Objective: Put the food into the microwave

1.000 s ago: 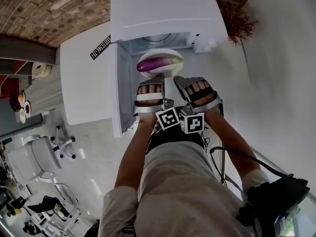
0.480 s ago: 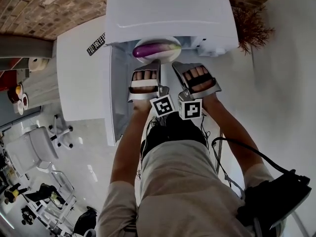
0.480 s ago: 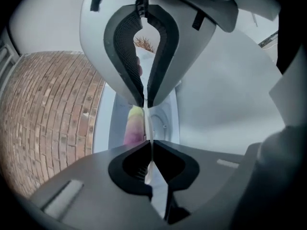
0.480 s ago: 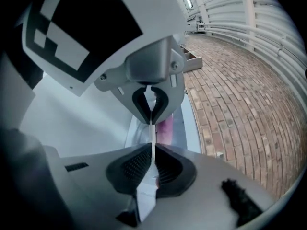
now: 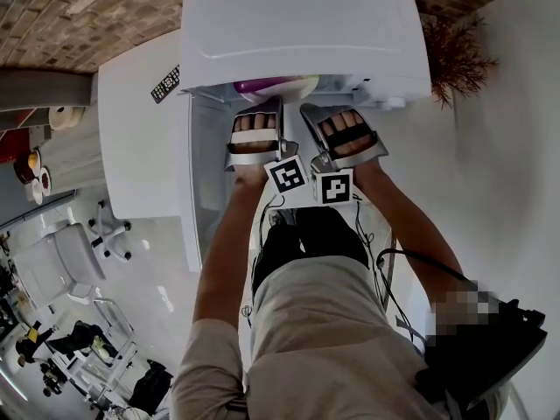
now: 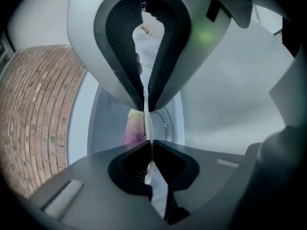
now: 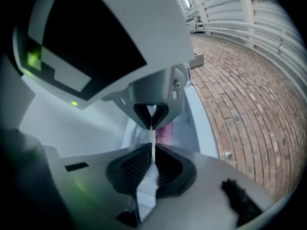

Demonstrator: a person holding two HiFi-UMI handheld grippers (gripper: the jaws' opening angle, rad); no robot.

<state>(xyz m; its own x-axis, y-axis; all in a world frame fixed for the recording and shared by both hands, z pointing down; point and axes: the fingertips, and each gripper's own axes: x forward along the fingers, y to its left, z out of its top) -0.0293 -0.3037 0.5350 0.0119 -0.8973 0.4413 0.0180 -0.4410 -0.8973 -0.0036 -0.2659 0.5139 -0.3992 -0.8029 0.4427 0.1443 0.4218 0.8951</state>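
I'm gripping the plate (image 5: 297, 82) by its near rim, left hand-held gripper (image 6: 145, 121) and right hand-held gripper (image 7: 152, 126) each clamped narrow on it, holding it level so the eggplant (image 5: 258, 85) is lying steady, partly inside the microwave (image 5: 297, 24).

The microwave (image 5: 297, 24) casing is smooth and white, the eggplant (image 5: 261, 85) glossy (brick wall (image 5: 79, 7) rough).

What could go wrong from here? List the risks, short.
1. The left tool and right tool pinch only the thin rim of the plate; it might slip or tip, and the eggplant could roll off.
2. The plate is only partly inside the microwave; the eggplant or tools may knock the opening's top edge.
3. The open door stands close beside the left tool and could be bumped.
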